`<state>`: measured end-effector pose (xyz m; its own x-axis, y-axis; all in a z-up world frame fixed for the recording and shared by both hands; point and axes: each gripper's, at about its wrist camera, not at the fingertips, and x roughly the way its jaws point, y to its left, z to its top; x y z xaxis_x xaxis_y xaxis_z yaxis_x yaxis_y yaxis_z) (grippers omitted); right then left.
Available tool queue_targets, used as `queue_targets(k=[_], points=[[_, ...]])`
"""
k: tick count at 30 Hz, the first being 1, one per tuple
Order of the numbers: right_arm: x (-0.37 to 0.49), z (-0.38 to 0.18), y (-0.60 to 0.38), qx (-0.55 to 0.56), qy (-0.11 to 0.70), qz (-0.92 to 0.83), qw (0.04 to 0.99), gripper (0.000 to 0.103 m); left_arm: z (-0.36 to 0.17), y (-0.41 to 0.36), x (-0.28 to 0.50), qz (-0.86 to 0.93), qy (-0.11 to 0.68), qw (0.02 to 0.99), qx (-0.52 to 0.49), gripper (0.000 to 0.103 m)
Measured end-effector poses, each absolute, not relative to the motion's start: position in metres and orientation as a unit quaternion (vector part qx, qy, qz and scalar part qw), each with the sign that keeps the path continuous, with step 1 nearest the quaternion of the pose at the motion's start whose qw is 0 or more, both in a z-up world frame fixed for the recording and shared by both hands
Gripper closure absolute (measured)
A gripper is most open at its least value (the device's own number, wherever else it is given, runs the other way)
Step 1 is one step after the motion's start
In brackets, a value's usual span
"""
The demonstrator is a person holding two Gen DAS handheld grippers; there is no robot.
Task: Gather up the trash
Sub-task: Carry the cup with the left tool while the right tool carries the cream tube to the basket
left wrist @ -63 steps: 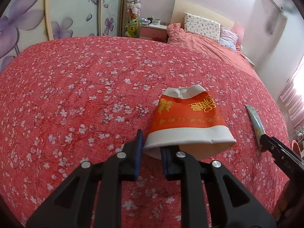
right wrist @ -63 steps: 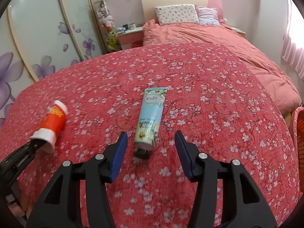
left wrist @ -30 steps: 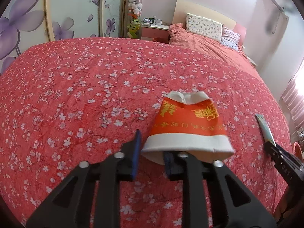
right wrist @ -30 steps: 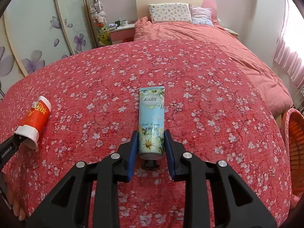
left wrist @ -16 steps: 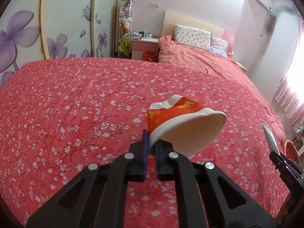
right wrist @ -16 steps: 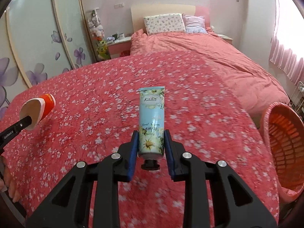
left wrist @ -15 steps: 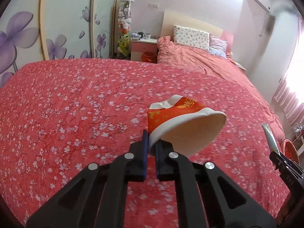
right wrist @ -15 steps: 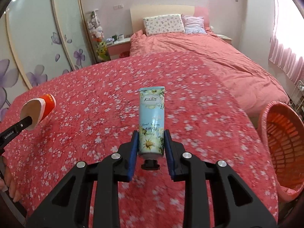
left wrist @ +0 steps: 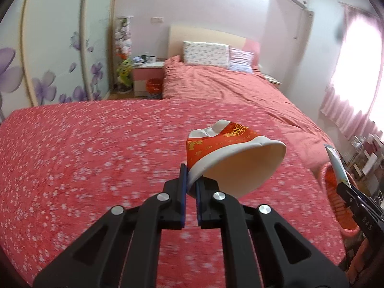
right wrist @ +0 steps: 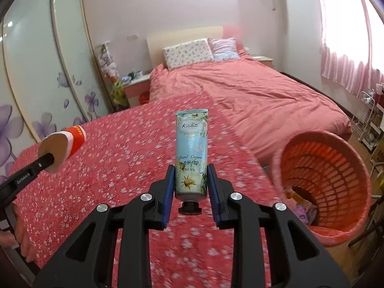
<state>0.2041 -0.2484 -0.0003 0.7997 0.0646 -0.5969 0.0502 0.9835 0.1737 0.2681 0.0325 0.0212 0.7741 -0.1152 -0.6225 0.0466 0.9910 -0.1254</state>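
Observation:
My left gripper (left wrist: 189, 182) is shut on the rim of a crumpled red and white paper cup (left wrist: 230, 153) and holds it in the air above the red flowered bedspread (left wrist: 84, 148). The cup also shows at the left of the right wrist view (right wrist: 64, 141). My right gripper (right wrist: 190, 184) is shut on a pale blue hand cream tube (right wrist: 192, 151), cap toward me, lifted above the bedspread. The tube's end shows at the right edge of the left wrist view (left wrist: 337, 165). An orange slatted trash basket (right wrist: 345, 160) stands on the floor to the right, with some trash inside.
A second bed with a pink duvet (right wrist: 264, 96) and pillows (right wrist: 189, 52) lies beyond. A pink nightstand (left wrist: 146, 76) and a floral wardrobe (left wrist: 55, 48) are at the left. A wire rack (right wrist: 369, 120) stands at the far right by the curtained window.
Both grippers closed on their items, then lifted them off the bedspread and swung right. The basket has come into the right wrist view.

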Motion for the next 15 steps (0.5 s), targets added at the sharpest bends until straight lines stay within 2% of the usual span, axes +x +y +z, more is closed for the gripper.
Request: queue_targets(k=[15], points=[[0.143,0.024,-0.332,0.115,0.236,-0.072,0.962,0.076,0.041,-0.11,0.239,-0.172,0.324,0.93,-0.026,0.096]])
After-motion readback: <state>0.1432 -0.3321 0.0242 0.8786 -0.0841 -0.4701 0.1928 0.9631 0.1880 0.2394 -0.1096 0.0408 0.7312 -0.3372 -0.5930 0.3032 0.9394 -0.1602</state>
